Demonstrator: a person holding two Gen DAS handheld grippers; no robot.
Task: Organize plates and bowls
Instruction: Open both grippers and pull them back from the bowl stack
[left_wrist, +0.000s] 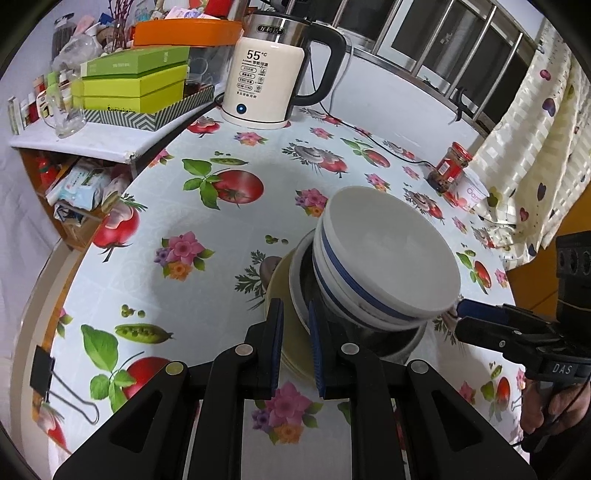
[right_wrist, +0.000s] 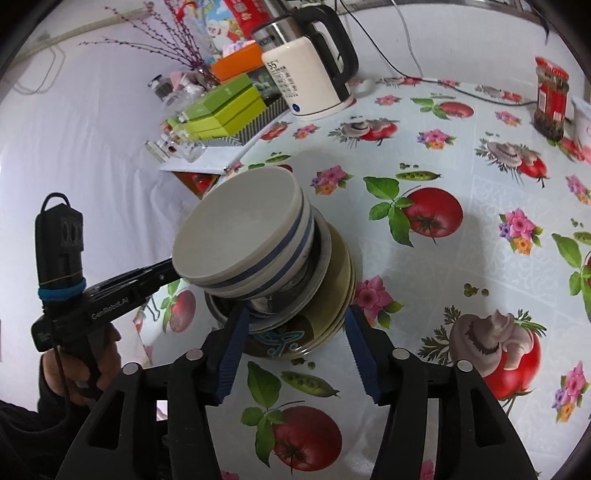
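Note:
Two nested white bowls with blue stripes (left_wrist: 388, 258) (right_wrist: 236, 232) top a stack, over a metal bowl (left_wrist: 402, 343) (right_wrist: 266, 306) and several yellowish plates (left_wrist: 295, 350) (right_wrist: 340, 280) on the flowered tablecloth. My left gripper (left_wrist: 294, 306) has its jaws a narrow gap apart over the stack's left rim; a white rim shows in the gap and no pad visibly presses it. In the right wrist view the left gripper (right_wrist: 166, 267) ends behind the bowls. My right gripper (right_wrist: 295, 310) (left_wrist: 461, 314) is open, its pads wide on either side of the stack's near edge.
A white electric kettle (left_wrist: 266, 74) (right_wrist: 306, 74) stands at the back with its cord across the table. A red-lidded jar (left_wrist: 448, 168) (right_wrist: 550, 96) and a cup (left_wrist: 472, 192) sit far right by a curtain (left_wrist: 535, 147). Green boxes (left_wrist: 129, 85) fill the left shelf. A binder clip (left_wrist: 44, 369) grips the table edge.

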